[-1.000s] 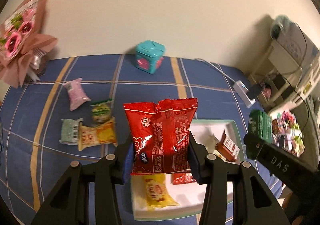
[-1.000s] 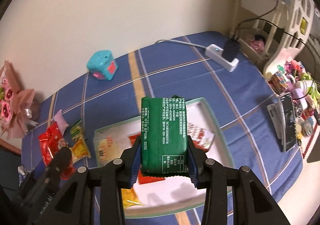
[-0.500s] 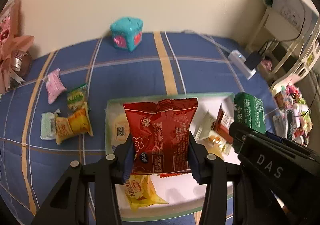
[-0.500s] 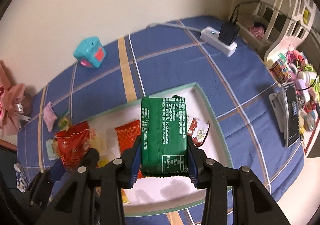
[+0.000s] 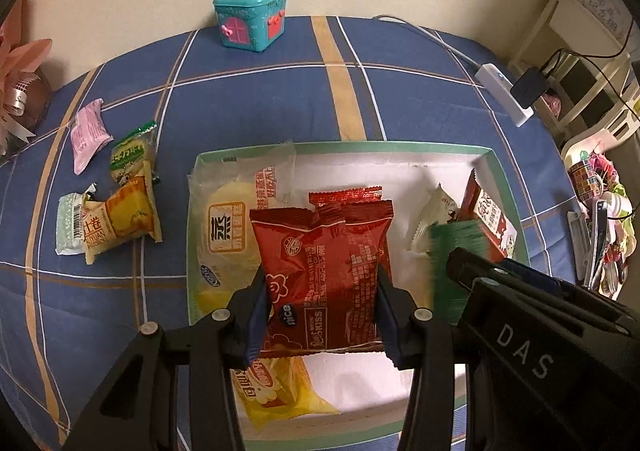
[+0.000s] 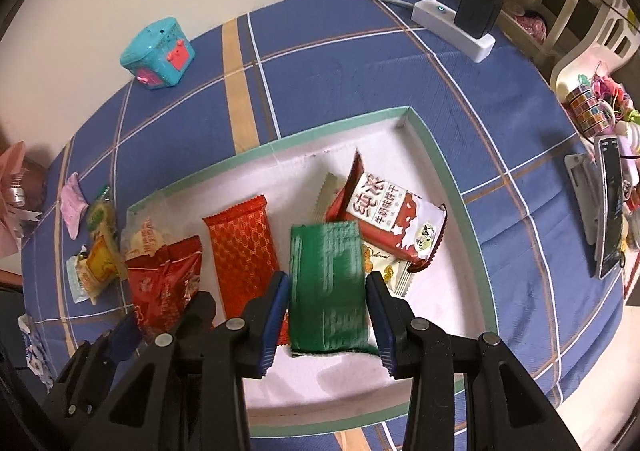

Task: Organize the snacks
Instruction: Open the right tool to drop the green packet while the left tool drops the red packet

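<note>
Snacks are what I carry in both hands: my left gripper (image 5: 320,315) has its fingers clamped on the sides of a crinkled red snack packet (image 5: 322,275), and my right gripper (image 6: 327,321) has its fingers pressed against a green snack packet (image 6: 327,287), which shows blurred, so the grip itself I judge from the pads sitting at its two edges. Neither pair of fingers has let go.

What has changed over the last second is height and position. A second ago both packets hung well above the worktop with the tray small beneath them; now the white tray with the green rim (image 6: 460,207) fills both views and the two packets hang low over its floor, side by side, the red one to the left of the green.

Inside the tray already lie an orange-red patterned packet (image 6: 242,251), a red-and-white biscuit packet (image 6: 390,219) towards the right wall, a clear bun wrapper (image 5: 232,219) at the left wall and a yellow packet (image 5: 280,391) at the near edge.

I take this to mean both packets are about ready to release.

Four loose snacks (image 5: 108,203) remain outside on the blue checked cloth (image 5: 280,99), just left of the tray, so the sorting is not finished.
</note>
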`<action>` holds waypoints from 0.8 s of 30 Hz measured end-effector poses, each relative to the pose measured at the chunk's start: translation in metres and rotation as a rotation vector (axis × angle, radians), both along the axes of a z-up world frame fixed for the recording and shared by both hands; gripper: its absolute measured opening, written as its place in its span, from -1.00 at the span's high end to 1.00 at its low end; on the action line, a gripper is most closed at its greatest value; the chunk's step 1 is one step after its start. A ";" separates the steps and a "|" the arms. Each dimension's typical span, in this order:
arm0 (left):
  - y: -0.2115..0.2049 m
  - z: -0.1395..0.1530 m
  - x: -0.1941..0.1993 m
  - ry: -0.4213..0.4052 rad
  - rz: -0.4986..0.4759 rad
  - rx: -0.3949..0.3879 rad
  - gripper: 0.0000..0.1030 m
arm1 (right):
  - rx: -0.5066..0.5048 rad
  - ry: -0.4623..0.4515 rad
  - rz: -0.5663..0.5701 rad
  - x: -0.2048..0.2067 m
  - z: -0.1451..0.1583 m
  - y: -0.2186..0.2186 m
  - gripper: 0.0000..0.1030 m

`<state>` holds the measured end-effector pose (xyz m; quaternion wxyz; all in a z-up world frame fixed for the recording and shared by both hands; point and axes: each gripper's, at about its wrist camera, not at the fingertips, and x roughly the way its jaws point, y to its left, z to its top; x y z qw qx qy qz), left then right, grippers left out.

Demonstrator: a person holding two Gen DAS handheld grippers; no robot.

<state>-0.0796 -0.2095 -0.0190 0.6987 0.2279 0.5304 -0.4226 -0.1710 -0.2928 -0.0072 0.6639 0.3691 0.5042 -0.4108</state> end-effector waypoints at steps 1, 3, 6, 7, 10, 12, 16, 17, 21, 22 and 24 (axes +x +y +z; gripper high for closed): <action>-0.001 0.000 0.000 0.004 0.001 0.002 0.04 | 0.000 0.002 0.000 0.000 0.000 0.000 0.17; -0.001 0.002 0.000 0.008 0.004 -0.002 0.04 | -0.005 0.005 0.002 0.001 0.002 0.000 0.15; 0.000 0.007 0.001 0.014 0.004 -0.010 -0.07 | -0.010 0.001 -0.001 0.001 0.007 0.000 0.14; 0.001 0.010 0.001 0.011 0.004 -0.014 -0.15 | -0.013 0.003 -0.003 0.000 0.009 0.000 0.14; 0.002 0.018 0.003 0.011 0.005 -0.036 -0.19 | -0.032 -0.001 -0.014 -0.004 0.020 -0.001 0.07; 0.003 0.024 0.004 0.012 0.007 -0.050 -0.19 | -0.044 -0.012 -0.018 -0.005 0.028 -0.001 0.02; 0.008 0.036 0.010 0.014 0.020 -0.083 -0.19 | -0.089 -0.030 -0.026 -0.007 0.048 -0.001 0.01; 0.010 0.037 0.013 0.017 0.030 -0.090 -0.19 | -0.100 -0.036 -0.027 -0.008 0.053 -0.001 0.01; 0.022 0.039 0.034 0.028 0.106 -0.101 -0.19 | -0.129 -0.047 -0.031 -0.009 0.065 0.000 -0.05; 0.026 0.039 0.041 0.027 0.132 -0.102 -0.19 | -0.132 -0.047 -0.031 -0.009 0.067 0.000 -0.06; 0.036 0.040 0.054 0.022 0.180 -0.104 -0.19 | -0.130 -0.043 -0.029 -0.008 0.066 0.001 -0.06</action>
